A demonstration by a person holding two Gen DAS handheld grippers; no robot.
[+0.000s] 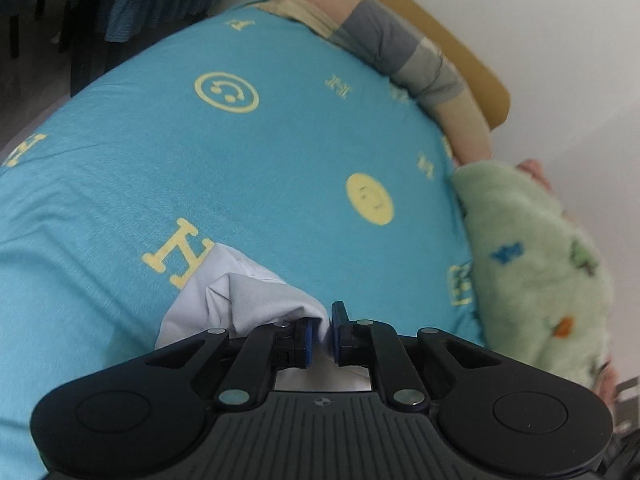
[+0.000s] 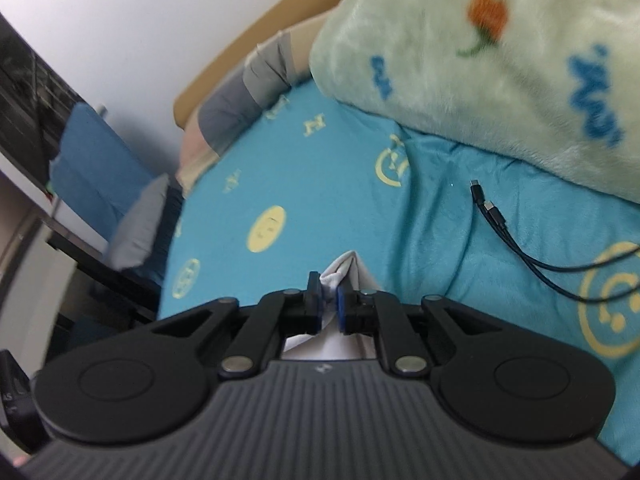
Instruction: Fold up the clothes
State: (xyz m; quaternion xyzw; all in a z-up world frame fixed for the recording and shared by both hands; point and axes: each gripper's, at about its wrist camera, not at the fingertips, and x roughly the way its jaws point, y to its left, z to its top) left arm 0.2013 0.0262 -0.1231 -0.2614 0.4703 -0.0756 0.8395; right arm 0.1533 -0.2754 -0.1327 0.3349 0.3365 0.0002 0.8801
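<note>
A white garment (image 1: 240,300) is clamped between the pads of the left gripper (image 1: 322,334) and of the right gripper (image 2: 329,300), low over the turquoise bedsheet (image 1: 240,168).

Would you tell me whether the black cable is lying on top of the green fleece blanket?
No, the black cable lies on the blue sheet, below the green blanket.

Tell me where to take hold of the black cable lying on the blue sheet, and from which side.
Grip the black cable on its doubled straight run just behind the plugs, coming from above. It lies flat on the blue sheet, clear of the green blanket; both claws already pinch white cloth.
</note>
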